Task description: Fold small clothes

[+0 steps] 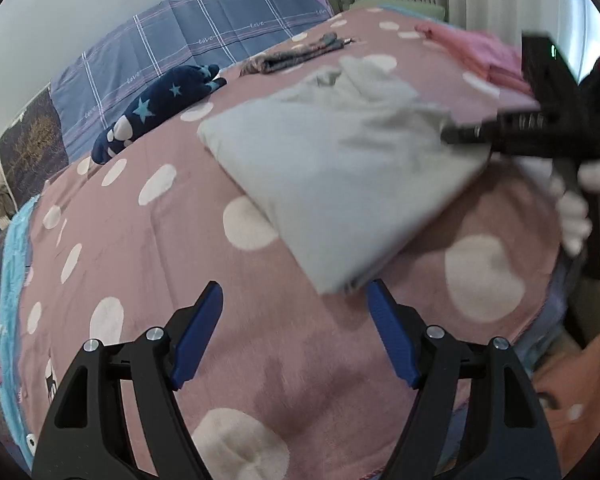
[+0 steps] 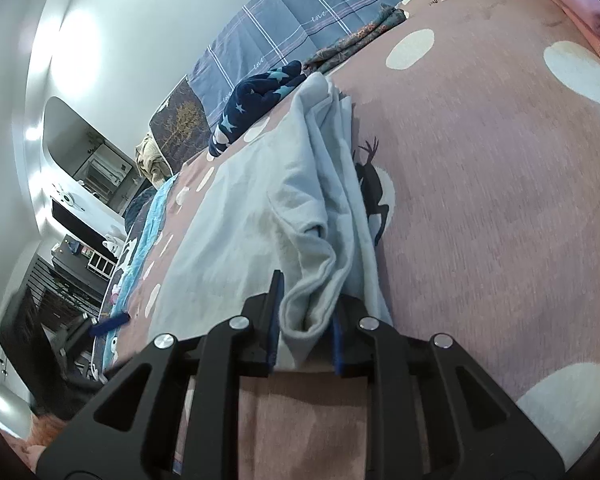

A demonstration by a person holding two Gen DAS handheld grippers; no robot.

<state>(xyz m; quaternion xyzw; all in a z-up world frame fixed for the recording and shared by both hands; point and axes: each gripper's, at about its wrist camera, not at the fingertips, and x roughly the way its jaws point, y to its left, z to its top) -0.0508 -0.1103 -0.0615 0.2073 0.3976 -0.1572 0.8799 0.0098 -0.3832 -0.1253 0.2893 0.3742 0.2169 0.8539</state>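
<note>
A pale grey-blue garment (image 1: 332, 168) lies folded into a rough rectangle on the pink polka-dot blanket (image 1: 140, 260). My left gripper (image 1: 296, 292) stands open just short of the garment's near corner, with nothing between its blue pads. My right gripper (image 1: 446, 134) reaches the garment's right edge, held by a white-gloved hand (image 1: 572, 216). In the right wrist view, a loose rounded fold of the garment (image 2: 260, 208) sits between the right gripper (image 2: 306, 320) fingers. The jaws stand a little apart and do not pinch the cloth flat.
A navy star-print item (image 1: 156, 112) and a dark patterned cloth (image 1: 296, 54) lie at the far side. Folded pink clothes (image 1: 484, 56) sit at the back right. A blue plaid quilt (image 1: 200, 48) lines the wall. The bed's edge with a turquoise fringe (image 1: 12, 248) runs along the left.
</note>
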